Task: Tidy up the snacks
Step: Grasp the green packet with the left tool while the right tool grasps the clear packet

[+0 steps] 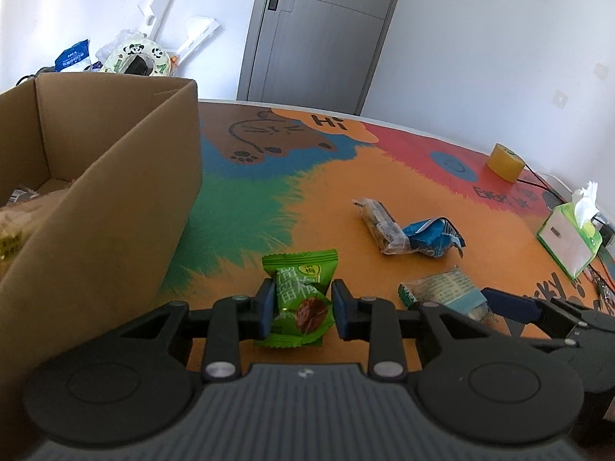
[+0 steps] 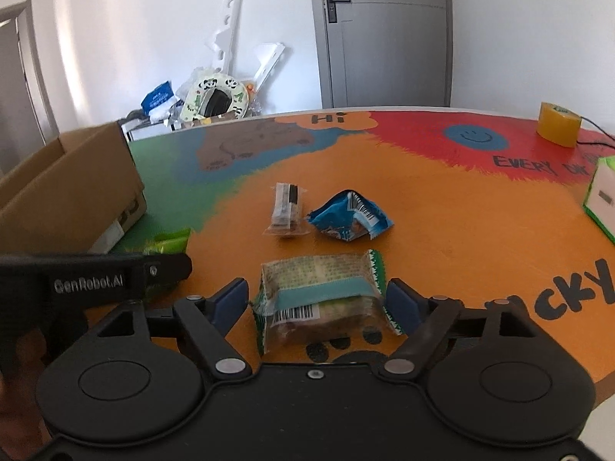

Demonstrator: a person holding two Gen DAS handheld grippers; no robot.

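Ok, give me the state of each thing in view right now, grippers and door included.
left gripper: shut on the green snack packet
right gripper: open, jaws either side of the clear snack pack, not pressing
blue wrapper: crumpled, lying on the table
cardboard box: open-topped, some things inside
door: closed

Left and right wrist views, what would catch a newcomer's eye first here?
Probably the bright green snack packet clamped in the left gripper, right beside the open cardboard box. Next, the clear cake packet lying between the right gripper's open jaws. Behind both, the loud orange, red and green cartoon tablecloth carries two more loose snacks.
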